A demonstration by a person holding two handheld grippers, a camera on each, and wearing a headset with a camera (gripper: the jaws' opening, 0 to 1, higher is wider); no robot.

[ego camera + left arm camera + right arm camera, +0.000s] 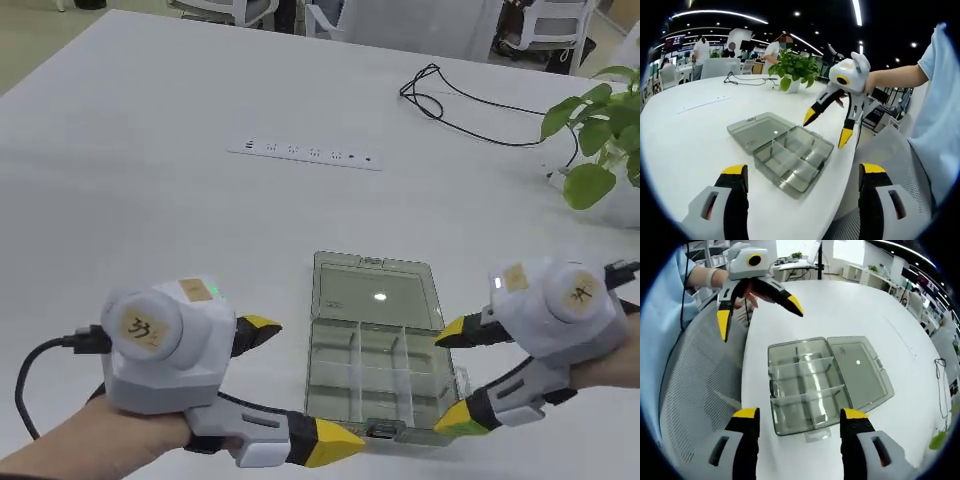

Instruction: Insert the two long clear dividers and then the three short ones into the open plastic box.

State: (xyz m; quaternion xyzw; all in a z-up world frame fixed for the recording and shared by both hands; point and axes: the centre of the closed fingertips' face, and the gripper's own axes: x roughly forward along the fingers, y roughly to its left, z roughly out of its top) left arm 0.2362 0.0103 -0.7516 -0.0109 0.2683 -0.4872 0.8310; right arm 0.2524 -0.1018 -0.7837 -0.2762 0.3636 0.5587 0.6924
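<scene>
Open plastic box pictured at near edge of white table, clear dividers seen seated inside; count not discernible. Left gripper and right gripper held spread, empty, flanking box. Insertion judged nearly complete; seating to be checked next.

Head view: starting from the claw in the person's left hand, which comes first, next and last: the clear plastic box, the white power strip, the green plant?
Measured from the left claw:
1. The plastic box, just to its right, at the near edge.
2. The power strip, farther back, mid-table.
3. The potted plant, far off at the right edge.
</scene>
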